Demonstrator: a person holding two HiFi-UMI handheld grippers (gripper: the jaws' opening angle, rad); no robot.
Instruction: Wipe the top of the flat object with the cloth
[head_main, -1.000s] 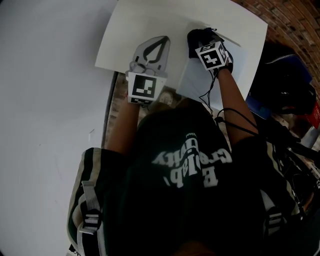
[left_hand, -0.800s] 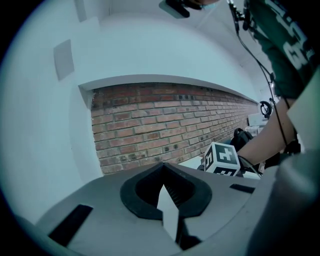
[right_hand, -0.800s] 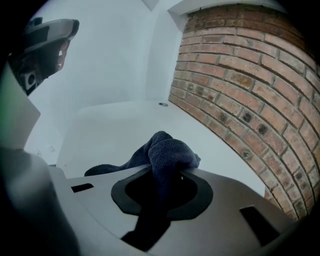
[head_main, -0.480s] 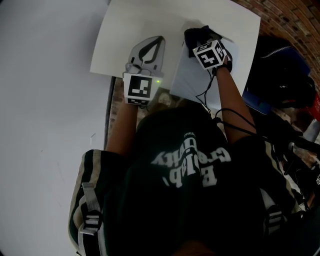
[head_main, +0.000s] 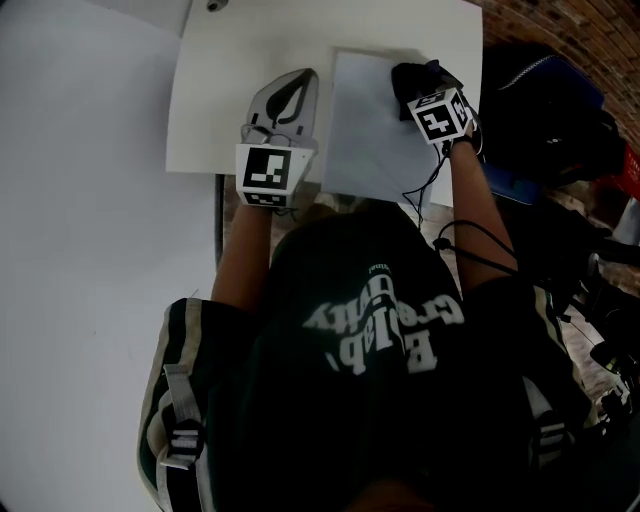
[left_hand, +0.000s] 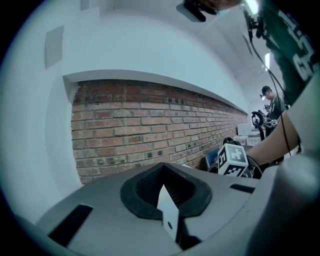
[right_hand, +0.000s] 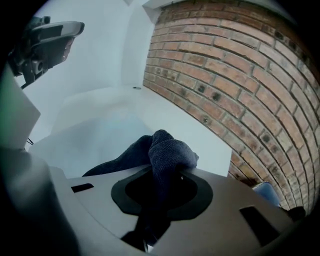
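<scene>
- On the white tabletop (head_main: 215, 110) right in front of you, the flat object (head_main: 365, 135) lay as a pale, thin sheet, flat on the surface between your two grippers.
- Your right gripper (head_main: 428, 95) was clamped on the cloth (head_main: 412, 78). In the right gripper view the dark, knitted-looking fabric bulged up out of the jaws and draped forward onto the pale surface.
- That wad sat at the sheet's far right corner, touching it as far as the head view showed.
- Your left gripper (head_main: 298, 90) rested just beside the sheet's left edge, with a narrow strip of table between them.
- Its jaws looked drawn together. Only a thin white sliver showed in the opening, and I couldn't name it.
- Handling call: the sheet looked light and thin, and probably slick on that smooth top. It could well skate or lift under a dragging cloth.
- The best hold, I'd say, was no pinch at all. You could press the left gripper down on the near left corner, outside the path of the wipe.
- The cloth looked soft and limp, and you had it by one bunch, so the loose tail would trail. A low angle and moderate pressure would put more fabric on the surface.
- I judged the wipe barely under way: the cloth was at one corner, with most of the top yet to be covered.
</scene>
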